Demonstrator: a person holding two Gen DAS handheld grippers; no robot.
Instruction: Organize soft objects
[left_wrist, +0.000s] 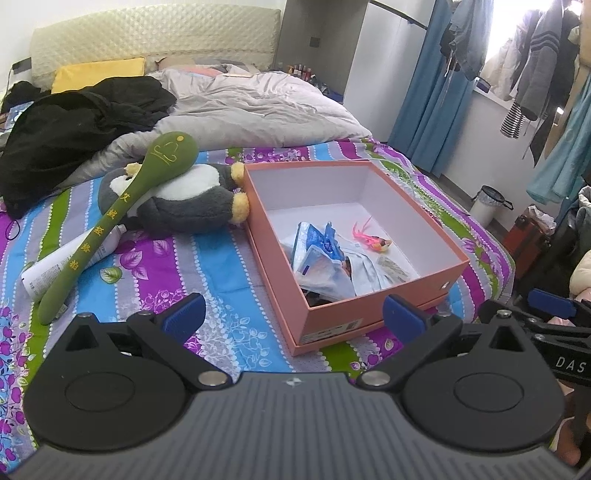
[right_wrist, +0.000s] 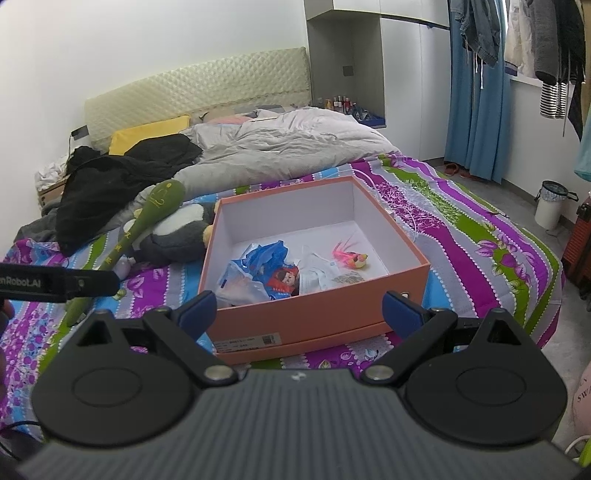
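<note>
An orange box (left_wrist: 388, 295) (right_wrist: 317, 314) stands open on the striped bedspread. It holds blue and white packets (left_wrist: 321, 258) (right_wrist: 258, 273) and a small pink toy (left_wrist: 373, 240) (right_wrist: 351, 258). A grey and white plush penguin (left_wrist: 184, 199) (right_wrist: 177, 236) lies left of the box. A green plush massage stick (left_wrist: 110, 221) (right_wrist: 155, 210) rests across the penguin. A white tube (left_wrist: 66, 262) lies under the stick. My left gripper (left_wrist: 291, 317) is open and empty, near the box's front left corner. My right gripper (right_wrist: 299, 310) is open and empty, in front of the box.
Black clothes (left_wrist: 74, 125) (right_wrist: 122, 173) and a grey duvet (left_wrist: 258, 107) (right_wrist: 288, 144) cover the far half of the bed. A yellow pillow (left_wrist: 96, 74) lies by the headboard. A white bin (right_wrist: 550, 203) and hanging clothes (right_wrist: 546, 37) are on the right.
</note>
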